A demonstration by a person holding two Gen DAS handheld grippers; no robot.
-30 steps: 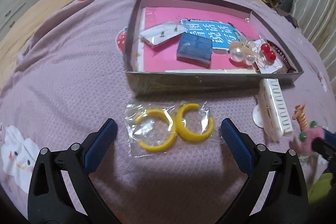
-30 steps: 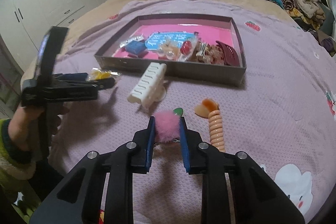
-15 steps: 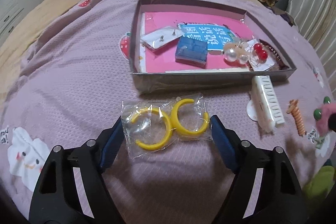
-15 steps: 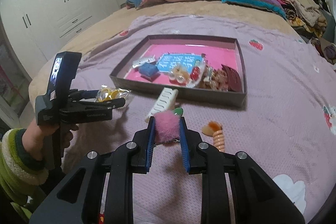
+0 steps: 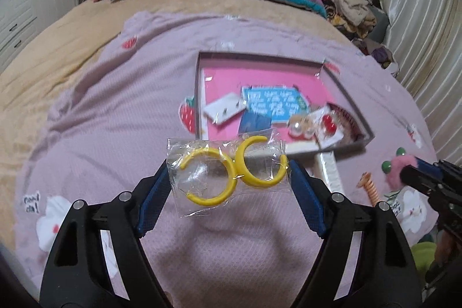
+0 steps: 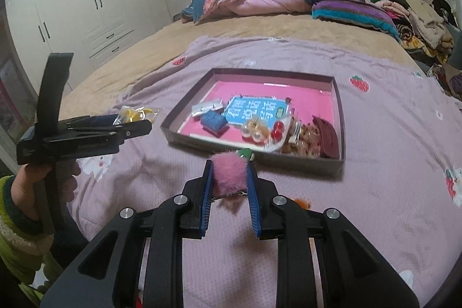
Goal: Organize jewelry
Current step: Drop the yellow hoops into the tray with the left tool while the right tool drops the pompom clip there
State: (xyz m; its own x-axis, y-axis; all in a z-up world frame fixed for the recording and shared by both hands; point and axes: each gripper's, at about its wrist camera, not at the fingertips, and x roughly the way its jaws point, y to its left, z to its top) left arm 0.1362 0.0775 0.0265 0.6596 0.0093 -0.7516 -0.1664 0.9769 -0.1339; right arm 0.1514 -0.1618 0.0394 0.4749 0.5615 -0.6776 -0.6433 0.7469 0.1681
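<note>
My left gripper (image 5: 229,173) is shut on a clear packet of two yellow hoop earrings (image 5: 228,169) and holds it above the purple bedspread; the packet also shows in the right wrist view (image 6: 135,114). My right gripper (image 6: 229,178) is shut on a pink fluffy hair clip (image 6: 229,174) with green beads, lifted above the bed; the clip also shows in the left wrist view (image 5: 400,171). The grey box with a pink floor (image 6: 338,117) lies ahead of both and holds several jewelry pieces.
A white claw clip (image 5: 327,168) and an orange spiral hair tie (image 5: 371,186) lie on the bedspread before the box (image 5: 350,103). Folded quilts and clothes (image 6: 361,10) are piled at the bed's head. White wardrobes (image 6: 86,5) stand at the left.
My left gripper closed on the earring packet and lifted it off the bedspread. My right gripper rose with the pink clip and moved toward the box.
</note>
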